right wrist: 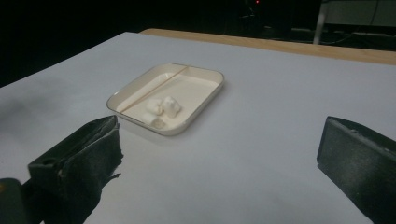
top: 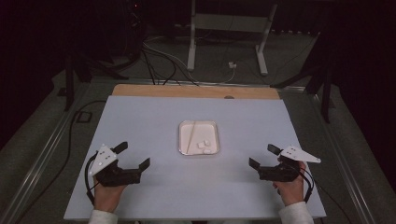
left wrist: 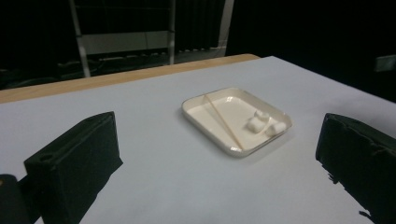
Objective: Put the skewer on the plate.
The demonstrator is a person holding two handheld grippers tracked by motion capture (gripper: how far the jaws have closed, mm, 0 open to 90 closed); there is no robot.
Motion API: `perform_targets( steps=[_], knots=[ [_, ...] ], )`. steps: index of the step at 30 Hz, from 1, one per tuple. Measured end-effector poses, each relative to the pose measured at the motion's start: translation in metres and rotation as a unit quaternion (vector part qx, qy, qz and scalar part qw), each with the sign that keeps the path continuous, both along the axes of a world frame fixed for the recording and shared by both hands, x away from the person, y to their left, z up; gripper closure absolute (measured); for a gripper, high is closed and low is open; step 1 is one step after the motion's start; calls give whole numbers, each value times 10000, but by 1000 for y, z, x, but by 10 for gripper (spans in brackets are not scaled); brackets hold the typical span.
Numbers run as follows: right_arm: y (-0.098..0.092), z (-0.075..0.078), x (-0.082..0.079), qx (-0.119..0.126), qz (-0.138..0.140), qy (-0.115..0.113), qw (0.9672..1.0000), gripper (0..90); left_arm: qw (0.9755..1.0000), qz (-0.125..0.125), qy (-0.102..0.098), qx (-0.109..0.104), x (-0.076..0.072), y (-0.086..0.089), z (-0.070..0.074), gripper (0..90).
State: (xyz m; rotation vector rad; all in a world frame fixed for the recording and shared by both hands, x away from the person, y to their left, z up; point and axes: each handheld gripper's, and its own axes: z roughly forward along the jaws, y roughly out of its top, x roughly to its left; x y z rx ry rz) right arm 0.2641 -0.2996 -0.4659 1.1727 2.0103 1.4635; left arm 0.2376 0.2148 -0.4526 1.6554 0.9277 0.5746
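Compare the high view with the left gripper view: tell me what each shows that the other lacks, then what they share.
High view alone: both grippers from above, left gripper and right gripper, jaws open, each in a hand near the table's front edge, plus floor cables beyond the table.

Left gripper view alone: a close look at the tray's raised rim, seen between its own two wide-apart black jaws.

Shared: the white tray on the table, a thin stick across it, small white pieces in one corner, and the white frame behind.

Your left gripper [top: 135, 156] sits at seven o'clock, right gripper [top: 262, 156] at five; both gape wide, empty.
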Motion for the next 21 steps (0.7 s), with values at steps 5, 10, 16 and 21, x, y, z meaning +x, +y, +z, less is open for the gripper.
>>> perform_targets(
  steps=[5,10,16,21],
  knots=[
    [-11,-6,-8,23,-108,-73,9999,0,9996,278,-93,-47,-15,18,-7,6],
    [-20,-9,-12,32,-235,-171,9996,0,9986,484,-129,-143,-19,27,-8,6],
    [-24,-10,-13,49,-309,-137,9994,0,9983,552,-100,-169,-18,30,-9,6],
    [-25,-12,-13,8,-343,-99,9994,0,9982,583,-43,-138,-16,28,-10,6]
  ],
)
